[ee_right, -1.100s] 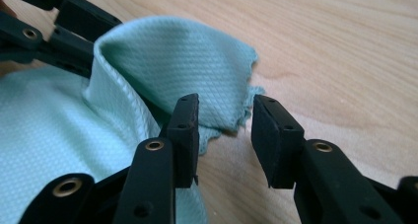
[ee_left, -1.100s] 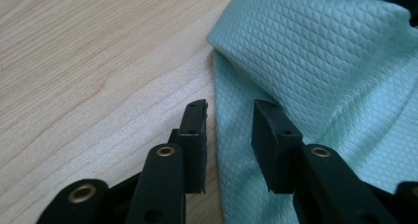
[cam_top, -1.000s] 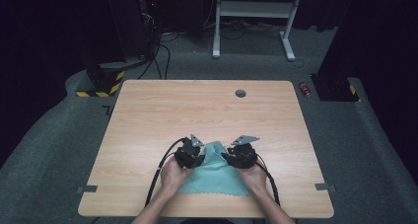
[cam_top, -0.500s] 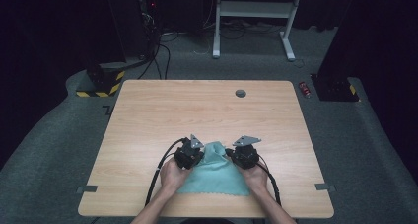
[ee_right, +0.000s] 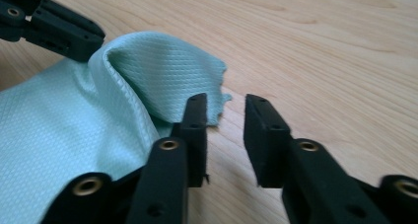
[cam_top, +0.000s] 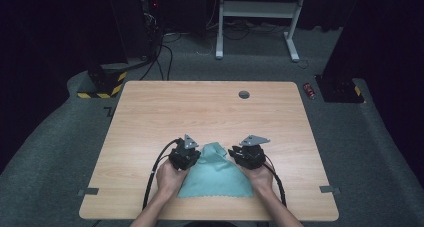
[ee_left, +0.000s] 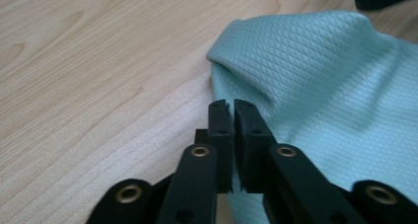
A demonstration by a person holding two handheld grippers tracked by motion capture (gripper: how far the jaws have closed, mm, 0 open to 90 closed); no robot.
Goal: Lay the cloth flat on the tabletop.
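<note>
The pale teal, diamond-weave microfibre cloth lies in the lower middle of the high view on the light wood-grain surface, its near edge flat and scalloped while its far corner is gathered into a raised fold between the two hands. The left gripper sits at the cloth's left edge; in the left gripper view its jaws stand almost together with a thin slit between them, they have just been opening a little, and nothing is pinched, the cloth's folded edge lying just beyond and to the right of the tips. The right gripper sits at the cloth's right edge; in the right gripper view its jaws have just been opening and stand moderately apart over bare wood, the left jaw just beside the frayed corner of the fold, holding nothing. The left gripper's black jaw shows in the upper left of that view, touching the crest of the fold. The likely risk from here is that either gripper closes beside the fabric rather than on it, since both pairs of tips sit at the very edge; a shallow bite on one layer could slip and let the raised fold collapse, or drag the whole cloth across the smooth surface.
</note>
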